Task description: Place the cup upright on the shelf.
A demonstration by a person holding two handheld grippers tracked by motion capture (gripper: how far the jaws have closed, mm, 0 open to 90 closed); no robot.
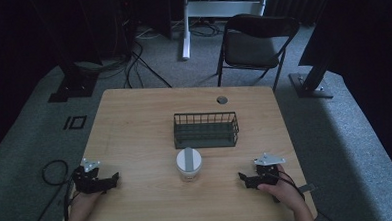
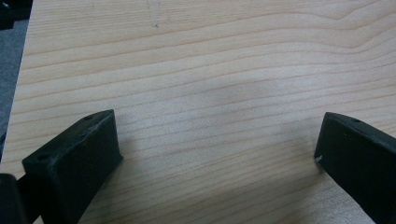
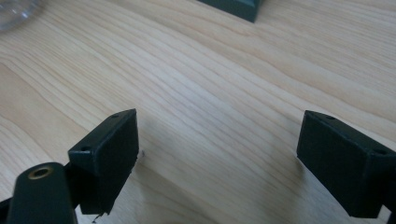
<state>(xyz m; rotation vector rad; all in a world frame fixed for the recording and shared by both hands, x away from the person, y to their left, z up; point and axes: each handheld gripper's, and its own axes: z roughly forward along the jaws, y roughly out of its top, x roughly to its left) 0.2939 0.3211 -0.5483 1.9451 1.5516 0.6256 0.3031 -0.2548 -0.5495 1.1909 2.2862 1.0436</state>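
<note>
A dark wire basket (image 1: pixel 206 130) stands at the middle of the wooden table (image 1: pixel 134 123). Just in front of it sits a clear jar with a white and grey lid (image 1: pixel 189 164). My left gripper (image 1: pixel 111 180) rests at the table's front left, held by a hand, open over bare wood (image 2: pixel 215 140). My right gripper (image 1: pixel 243 180) rests at the front right, also open, with nothing between its fingers (image 3: pixel 217 149). In the right gripper view a corner of the basket (image 3: pixel 233 7) and an edge of the jar (image 3: pixel 16 14) lie ahead.
A black folding chair (image 1: pixel 255 43) stands beyond the table's far edge. Cables (image 1: pixel 137 63) run over the grey carpet at the back left, and stand bases sit at both sides. A round cable hole (image 1: pixel 222 100) is near the table's far edge.
</note>
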